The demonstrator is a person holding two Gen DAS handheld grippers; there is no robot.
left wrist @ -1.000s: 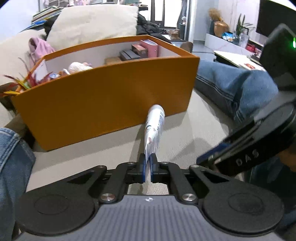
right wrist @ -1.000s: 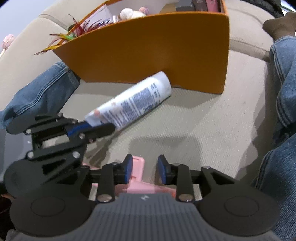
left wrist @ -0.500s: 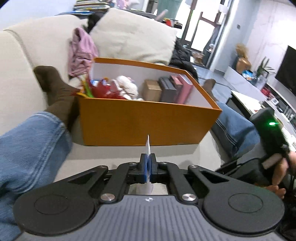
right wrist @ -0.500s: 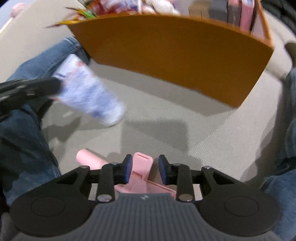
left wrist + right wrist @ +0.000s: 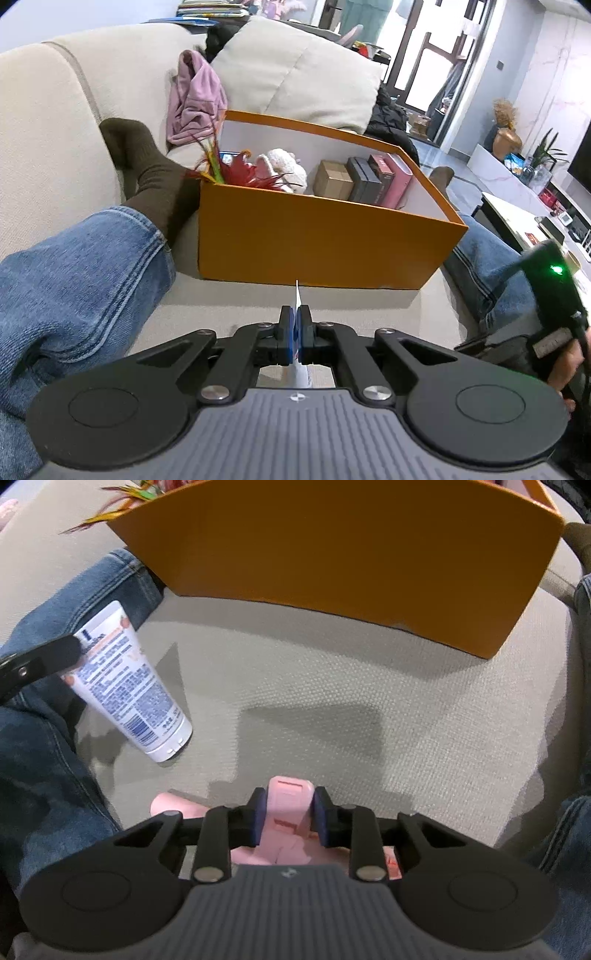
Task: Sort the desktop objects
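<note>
Your left hand-held gripper (image 5: pixel 296 334): clamped on crimped end of white tube (image 5: pixel 129 686), now lifted off sofa seat (image 5: pixel 351 709), cap hanging down over your left leg; a second ago tube lay against orange box (image 5: pixel 325 251).

Your right hand-held gripper (image 5: pixel 288 818): jaws have just been closing around pink holder (image 5: pixel 290 805) at near edge of seat; firm contact not certain.

Judgement: tube ready for box.

Obstacles: tall near wall of box; feathers (image 5: pixel 236 173), plush, small boxes fill interior.

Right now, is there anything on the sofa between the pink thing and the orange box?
No. In the right wrist view, only bare sofa cushion lies between the pink thing and the orange box.
</note>
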